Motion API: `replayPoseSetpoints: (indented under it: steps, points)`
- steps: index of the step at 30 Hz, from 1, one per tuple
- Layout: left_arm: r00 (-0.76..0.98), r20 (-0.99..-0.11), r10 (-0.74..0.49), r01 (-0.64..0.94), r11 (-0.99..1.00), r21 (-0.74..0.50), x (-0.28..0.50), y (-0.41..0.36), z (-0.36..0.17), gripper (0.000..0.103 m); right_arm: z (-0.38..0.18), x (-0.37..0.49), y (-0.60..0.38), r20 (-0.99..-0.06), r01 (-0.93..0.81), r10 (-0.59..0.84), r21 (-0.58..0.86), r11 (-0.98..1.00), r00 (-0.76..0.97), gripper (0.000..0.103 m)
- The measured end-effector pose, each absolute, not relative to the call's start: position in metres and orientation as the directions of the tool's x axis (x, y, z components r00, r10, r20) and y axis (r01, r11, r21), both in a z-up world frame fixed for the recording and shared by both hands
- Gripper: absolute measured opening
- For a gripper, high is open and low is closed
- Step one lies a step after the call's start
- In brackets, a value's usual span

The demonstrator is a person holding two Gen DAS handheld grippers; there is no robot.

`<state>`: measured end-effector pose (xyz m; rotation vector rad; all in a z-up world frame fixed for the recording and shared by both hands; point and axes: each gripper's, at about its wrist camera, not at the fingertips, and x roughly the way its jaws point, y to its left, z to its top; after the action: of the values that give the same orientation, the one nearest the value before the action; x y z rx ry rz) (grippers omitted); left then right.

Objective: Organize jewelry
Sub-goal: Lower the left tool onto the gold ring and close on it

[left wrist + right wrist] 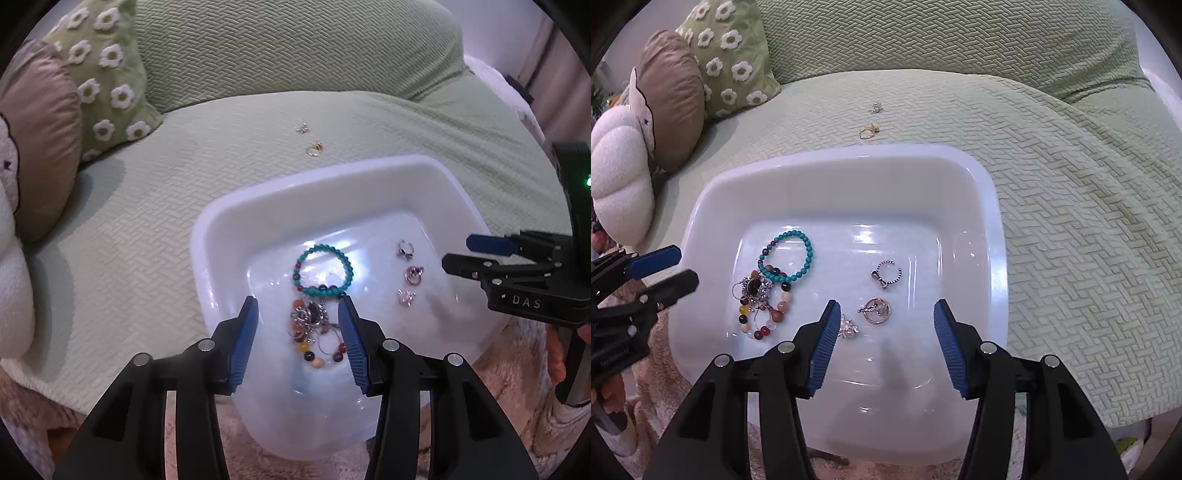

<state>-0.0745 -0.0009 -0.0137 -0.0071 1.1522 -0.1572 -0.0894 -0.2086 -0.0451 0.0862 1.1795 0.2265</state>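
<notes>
Jewelry: bracelets (768, 291) and three rings (879, 299) lie in the white tray (990, 221); two rings (868, 131) remain on the green cover (1052, 184). Left gripper (299, 343) and right gripper (882, 347) hang apart, empty. Risk: the heaped bracelets may tangle and lift together.

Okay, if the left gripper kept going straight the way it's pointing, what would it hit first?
Most likely the tangled pile of multicoloured bead bracelets in the white tub: it lies right between the open fingers of the left gripper. Depth is hard to judge, so this is a best guess.
</notes>
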Motion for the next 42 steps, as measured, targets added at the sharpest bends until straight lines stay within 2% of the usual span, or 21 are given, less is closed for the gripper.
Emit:
replayPoseSetpoints:
  steps: [6,10,11,18,27,38,41,42]
  points:
    - [0.392,-0.910,-0.134,0.091,0.990,-0.107,-0.068,0.006,-0.015,0.043,-0.050,-0.083,-0.207,-0.911,-0.126,0.217,0.184,0.975,0.350,0.052]
    - [0.400,-0.905,-0.142,0.103,0.989,-0.110,-0.046,0.005,-0.013,0.054,-0.039,-0.064,-0.213,-0.901,-0.119,0.229,0.199,0.973,0.369,0.052]
    - [0.396,-0.907,-0.145,0.110,0.988,-0.109,-0.037,0.004,-0.014,0.054,-0.035,-0.058,-0.214,-0.899,-0.117,0.230,0.200,0.973,0.374,0.053]
    - [0.363,-0.921,-0.139,0.091,0.989,-0.113,0.035,-0.002,-0.029,0.054,-0.028,-0.015,-0.237,-0.884,-0.047,0.206,0.206,0.977,0.419,0.063]
    - [0.292,-0.947,-0.134,0.080,0.990,-0.116,0.145,-0.036,-0.061,0.054,-0.041,0.010,-0.280,-0.876,0.060,0.213,0.264,0.963,0.432,0.063]
    - [0.227,-0.963,-0.147,0.071,0.988,-0.134,0.185,-0.053,-0.097,0.054,-0.050,0.012,-0.295,-0.868,0.077,0.238,0.299,0.951,0.436,0.069]
    - [0.202,-0.972,-0.121,0.072,0.992,-0.108,0.189,-0.062,-0.105,0.048,-0.050,0.012,-0.292,-0.870,0.067,0.240,0.295,0.953,0.430,0.069]
    - [0.203,-0.973,-0.109,0.073,0.993,-0.096,0.190,-0.062,-0.106,0.043,-0.050,0.012,-0.292,-0.874,0.064,0.242,0.295,0.953,0.421,0.069]
